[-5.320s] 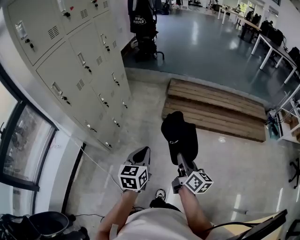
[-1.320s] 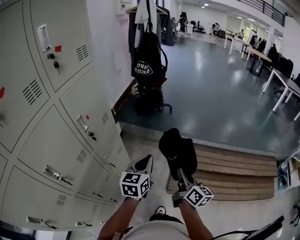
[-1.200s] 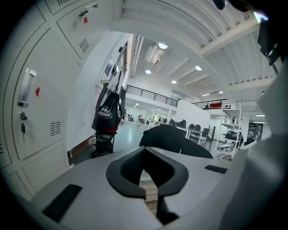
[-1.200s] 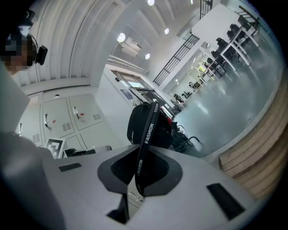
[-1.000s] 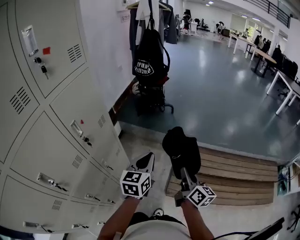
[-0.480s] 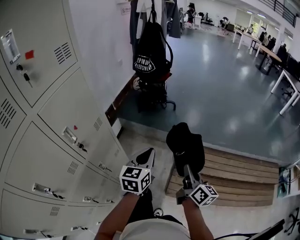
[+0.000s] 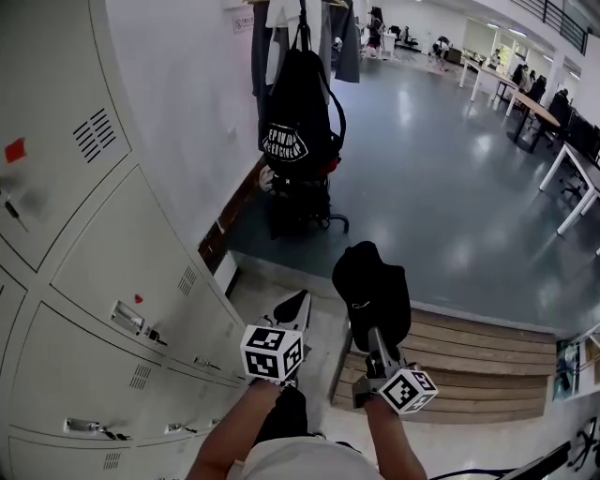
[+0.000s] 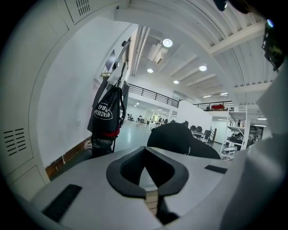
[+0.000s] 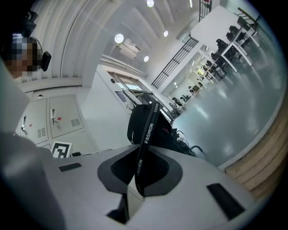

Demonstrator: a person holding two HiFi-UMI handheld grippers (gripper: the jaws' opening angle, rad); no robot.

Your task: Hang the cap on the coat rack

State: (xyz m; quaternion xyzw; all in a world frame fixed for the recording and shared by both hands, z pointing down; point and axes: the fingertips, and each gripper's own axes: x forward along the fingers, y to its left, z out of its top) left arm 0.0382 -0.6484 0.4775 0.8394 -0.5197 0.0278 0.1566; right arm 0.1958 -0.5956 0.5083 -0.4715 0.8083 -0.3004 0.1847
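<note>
The black cap (image 7: pixel 372 291) rises above the right tongs (image 7: pixel 371 330), which pinch its lettered strap. The coat rack (image 7: pixel 302 19) stands well ahead of the tongs, loaded with a black bag (image 7: pixel 298 117) and clothes (image 7: pixel 345 42).

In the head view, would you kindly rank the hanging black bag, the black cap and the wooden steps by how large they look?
1. wooden steps
2. black bag
3. cap, which looks only slightly smaller than the bag; it is nearer the camera, so this ranking is unsure.
</note>
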